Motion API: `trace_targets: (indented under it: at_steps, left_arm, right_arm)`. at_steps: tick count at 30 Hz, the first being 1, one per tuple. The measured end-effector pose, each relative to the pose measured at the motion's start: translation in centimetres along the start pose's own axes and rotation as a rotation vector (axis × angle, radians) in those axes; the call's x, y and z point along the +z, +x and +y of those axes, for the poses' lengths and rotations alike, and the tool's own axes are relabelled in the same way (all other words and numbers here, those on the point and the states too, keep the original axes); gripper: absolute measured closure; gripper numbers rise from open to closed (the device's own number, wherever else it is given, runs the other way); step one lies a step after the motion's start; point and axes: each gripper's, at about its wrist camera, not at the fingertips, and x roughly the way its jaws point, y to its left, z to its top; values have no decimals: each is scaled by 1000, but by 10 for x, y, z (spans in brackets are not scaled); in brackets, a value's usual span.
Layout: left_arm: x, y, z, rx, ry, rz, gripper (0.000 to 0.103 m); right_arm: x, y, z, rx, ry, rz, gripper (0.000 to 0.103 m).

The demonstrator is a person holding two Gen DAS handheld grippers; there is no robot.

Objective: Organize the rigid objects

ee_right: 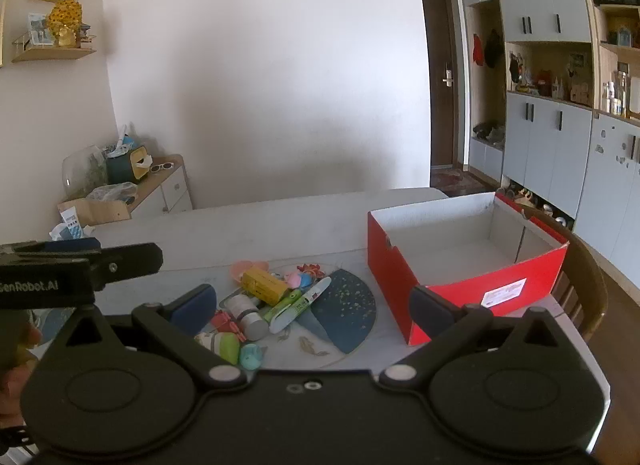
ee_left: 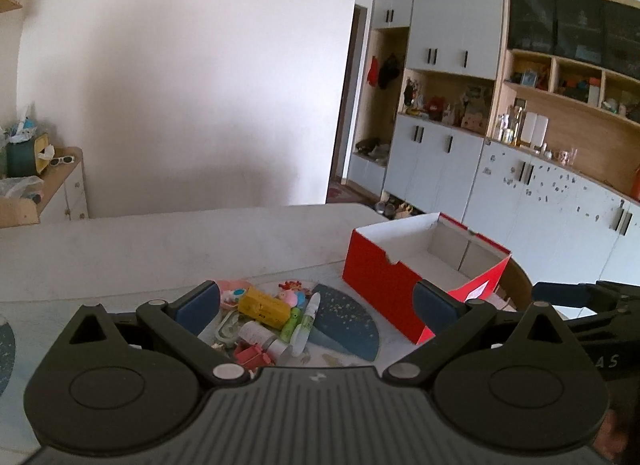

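A heap of small objects lies on the white table: a yellow box (ee_left: 265,307) (ee_right: 264,285), a white bottle with a grey cap (ee_right: 247,312) (ee_left: 262,338), a green and white tube (ee_right: 300,304) (ee_left: 309,323), red pieces (ee_left: 249,356) and pastel toys (ee_right: 230,345). An open red cardboard box (ee_left: 380,281) (ee_right: 472,289), white and empty inside, stands to the right of the heap. My left gripper (ee_left: 318,305) is open and empty, held above the heap. My right gripper (ee_right: 314,305) is open and empty, just behind the heap.
A dark blue fan-shaped mat (ee_right: 344,315) (ee_left: 344,321) lies between heap and box. A wooden chair back (ee_right: 588,285) stands at the table's right edge. A side cabinet (ee_right: 160,189) with clutter stands at the left wall, cupboards (ee_left: 520,193) at the right.
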Motion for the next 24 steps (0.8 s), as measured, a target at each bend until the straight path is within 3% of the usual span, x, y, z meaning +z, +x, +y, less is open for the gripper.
trace_targets:
  at_steps: [14,24]
  left_arm:
    - [-22,36,24,21,7,19,0]
    - [-65,87,48,71,17,127,0]
  right_arm:
    - [0,35,1,28,-3,77,1]
    - [-3,93,13,69,-85,148,3]
